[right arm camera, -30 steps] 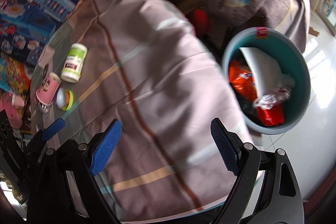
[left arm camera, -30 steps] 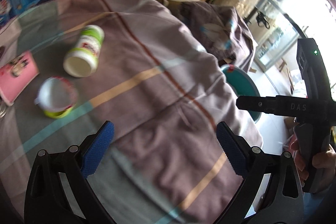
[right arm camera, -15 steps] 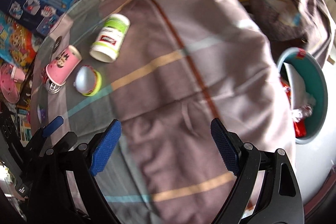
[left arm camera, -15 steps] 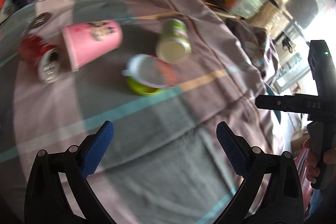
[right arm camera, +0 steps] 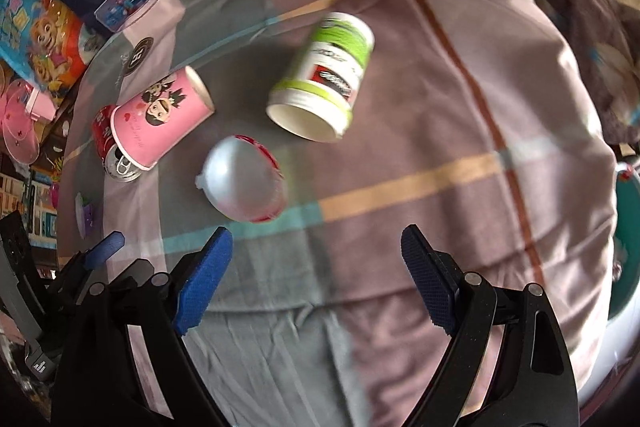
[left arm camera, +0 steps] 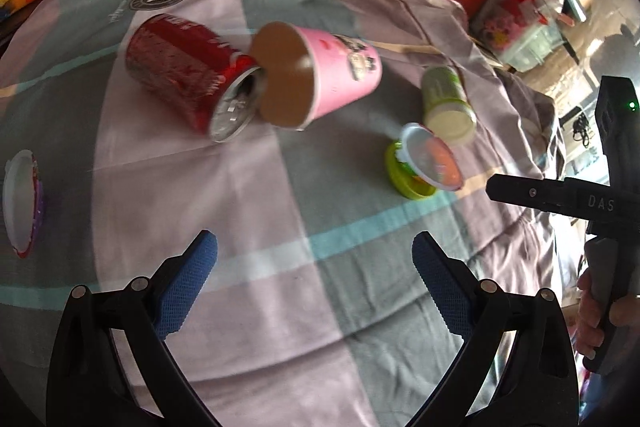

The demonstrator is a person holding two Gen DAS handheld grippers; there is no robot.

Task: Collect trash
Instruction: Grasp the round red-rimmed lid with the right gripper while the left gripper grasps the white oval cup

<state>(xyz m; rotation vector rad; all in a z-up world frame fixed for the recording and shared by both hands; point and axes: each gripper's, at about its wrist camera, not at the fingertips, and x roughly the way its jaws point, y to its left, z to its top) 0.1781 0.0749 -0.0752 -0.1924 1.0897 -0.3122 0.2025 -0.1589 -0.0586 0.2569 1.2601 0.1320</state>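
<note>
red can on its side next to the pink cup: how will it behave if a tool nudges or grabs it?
The red can lies on its side, so a nudge would probably roll it. Its side looks crumpled, which suggests thin metal that may give further under a squeeze. Its opened top sits against the pink cup, so moving either would likely shift both.

red can (left arm camera: pixel 180 71); pink cartoon cup (left arm camera: pixel 320 75); green-white tub (right arm camera: pixel 324 75); grey-mauve checked cloth (left arm camera: pixel 320 307)
</note>
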